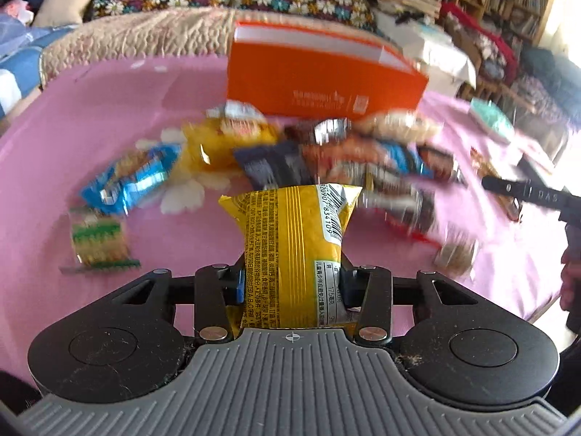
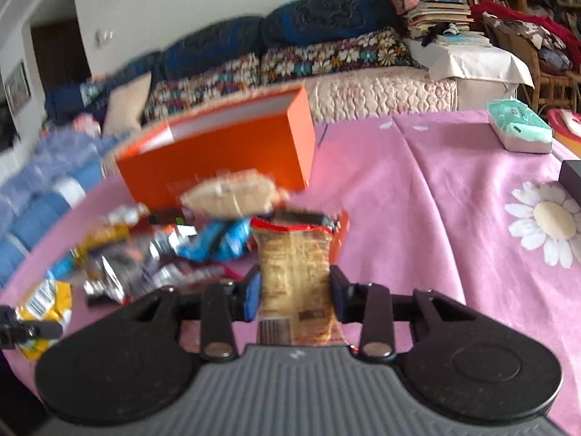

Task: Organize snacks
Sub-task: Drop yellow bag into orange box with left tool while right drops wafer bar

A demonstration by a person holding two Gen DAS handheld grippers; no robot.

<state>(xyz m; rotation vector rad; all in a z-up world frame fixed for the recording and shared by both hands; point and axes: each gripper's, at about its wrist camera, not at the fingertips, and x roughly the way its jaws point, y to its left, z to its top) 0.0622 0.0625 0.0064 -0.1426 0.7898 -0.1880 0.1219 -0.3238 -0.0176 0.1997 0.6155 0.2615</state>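
Observation:
My left gripper (image 1: 290, 283) is shut on a yellow snack packet (image 1: 294, 239), held above the pink tablecloth. My right gripper (image 2: 295, 292) is shut on a brown snack packet with a red top edge (image 2: 296, 272). An open orange box (image 1: 323, 72) stands at the far side of the table; it also shows in the right wrist view (image 2: 232, 160). A pile of several loose snack packets (image 1: 326, 160) lies in front of the box, blurred in both views; it shows in the right wrist view (image 2: 163, 250) too. The right gripper's arm (image 1: 526, 192) shows at the right edge of the left view.
A blue packet (image 1: 130, 181) and a green-striped packet (image 1: 98, 243) lie to the left on the tablecloth (image 1: 72, 138). A teal tissue pack (image 2: 519, 130) and a dark box (image 2: 572, 176) sit at the table's right. A sofa (image 2: 363, 91) stands behind.

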